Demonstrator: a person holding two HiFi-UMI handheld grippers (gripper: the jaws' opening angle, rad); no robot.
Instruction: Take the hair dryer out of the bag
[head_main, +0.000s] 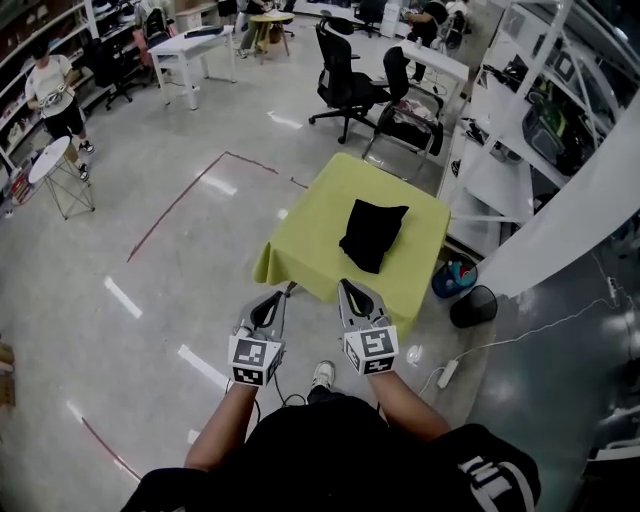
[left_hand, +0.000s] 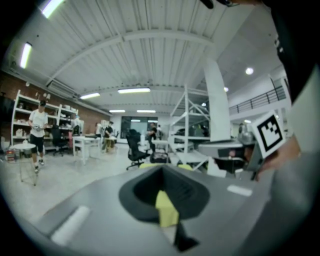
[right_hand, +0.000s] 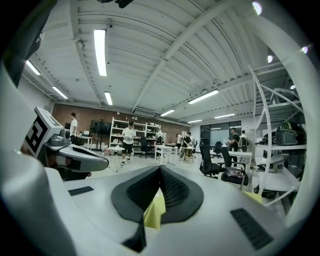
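Note:
A black cloth bag (head_main: 373, 233) lies on a small table covered with a yellow-green cloth (head_main: 312, 230). No hair dryer shows; the bag hides whatever is in it. My left gripper (head_main: 285, 293) and right gripper (head_main: 343, 287) are held side by side in front of the table's near edge, short of the bag, both shut with nothing between the jaws. In the left gripper view the jaws (left_hand: 162, 167) meet over a strip of yellow-green cloth (left_hand: 166, 209). The right gripper view shows the same, jaws (right_hand: 161, 169) together and the cloth (right_hand: 155, 212) below.
A blue bucket (head_main: 455, 276) and a black bin (head_main: 473, 306) stand on the floor right of the table, with a white power strip (head_main: 447, 374) nearby. Black office chairs (head_main: 345, 85) sit behind the table. White shelving (head_main: 540, 110) rises at right. A person (head_main: 55, 95) stands far left.

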